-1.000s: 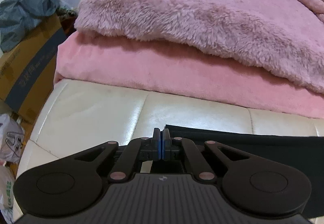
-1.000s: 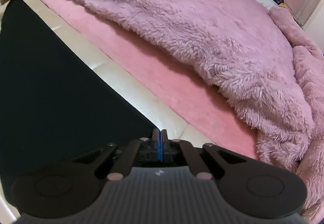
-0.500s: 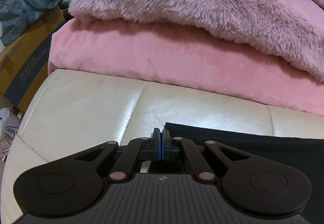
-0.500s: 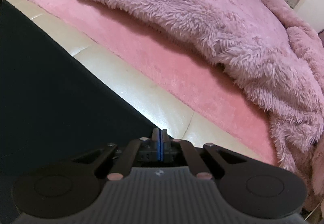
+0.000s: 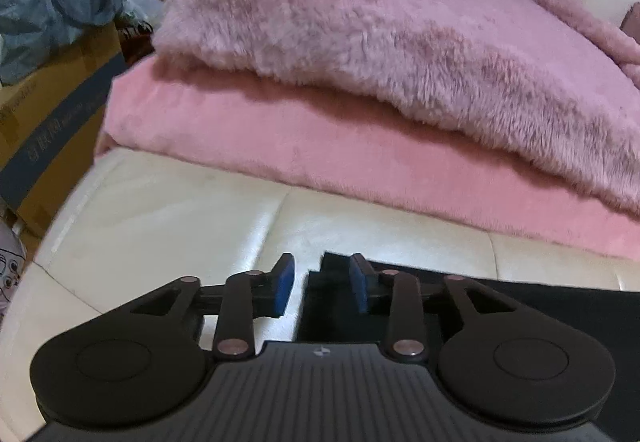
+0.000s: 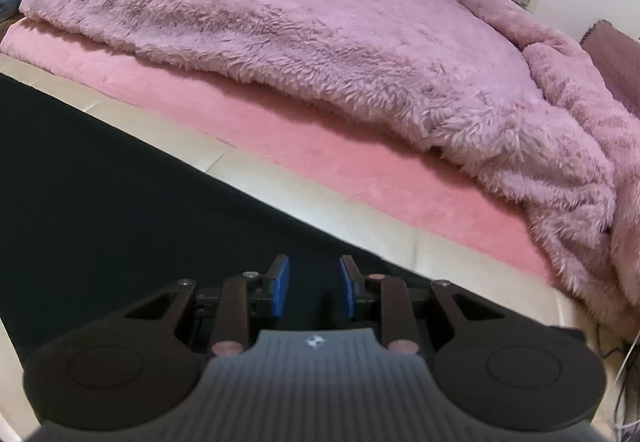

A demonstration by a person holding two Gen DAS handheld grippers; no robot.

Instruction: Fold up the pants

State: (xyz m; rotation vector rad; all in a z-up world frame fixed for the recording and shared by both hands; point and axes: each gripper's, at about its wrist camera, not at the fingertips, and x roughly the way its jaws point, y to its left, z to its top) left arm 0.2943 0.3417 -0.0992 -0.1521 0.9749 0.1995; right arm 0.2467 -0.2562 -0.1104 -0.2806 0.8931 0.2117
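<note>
A cream leather bench (image 5: 168, 218) runs along the foot of a bed under a fluffy pink blanket (image 5: 400, 30). Both tongs were pinched together half a second ago and now stand apart: the left gripper (image 5: 320, 288) over the corner of the black pants (image 5: 560, 306), the right gripper (image 6: 313, 286) above their dark spread (image 6: 100, 194) at the frame's lower left. The pants lie flat on the bench, cut off by both frames and partly hidden under the tongs.

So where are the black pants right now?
The black pants lie flat on the cream cushion, in front of the pink blanket. Their corner sits between the open left gripper fingers; the open right gripper is over them.
</note>
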